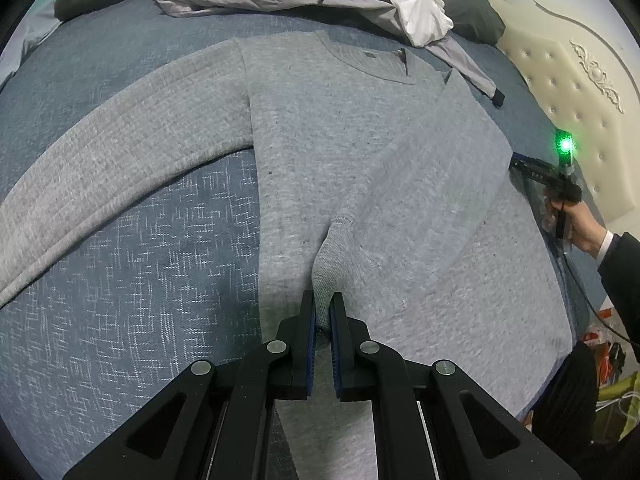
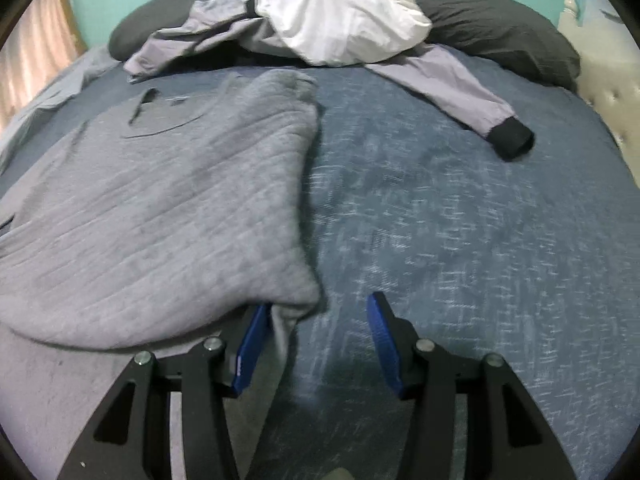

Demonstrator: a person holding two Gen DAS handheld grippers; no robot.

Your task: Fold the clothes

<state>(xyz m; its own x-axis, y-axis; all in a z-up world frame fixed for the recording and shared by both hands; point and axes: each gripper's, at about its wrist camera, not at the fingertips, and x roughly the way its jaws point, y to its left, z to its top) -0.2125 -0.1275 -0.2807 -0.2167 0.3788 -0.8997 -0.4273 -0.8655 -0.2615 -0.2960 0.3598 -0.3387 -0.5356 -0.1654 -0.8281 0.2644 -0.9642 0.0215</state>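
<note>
A grey long-sleeved sweater (image 1: 360,152) lies front up on the blue bedspread (image 1: 140,260). One sleeve is folded across its body, and my left gripper (image 1: 323,308) is shut on that sleeve's ribbed cuff (image 1: 326,268). The other sleeve (image 1: 120,152) stretches out flat to the left. A hand holds my right gripper (image 1: 520,166) at the sweater's right edge. In the right wrist view my right gripper (image 2: 316,320) stands open. The sweater's folded side edge (image 2: 288,304) droops over its left finger (image 2: 252,344), and nothing is pinched between the pads.
A lilac jacket (image 2: 448,80) with a black cuff (image 2: 512,140), a white garment (image 2: 340,20) and dark pillows (image 2: 500,28) pile up at the far side of the bed. A cream tufted headboard (image 1: 580,92) rises on the right. Bare bedspread (image 2: 460,240) spreads right of the sweater.
</note>
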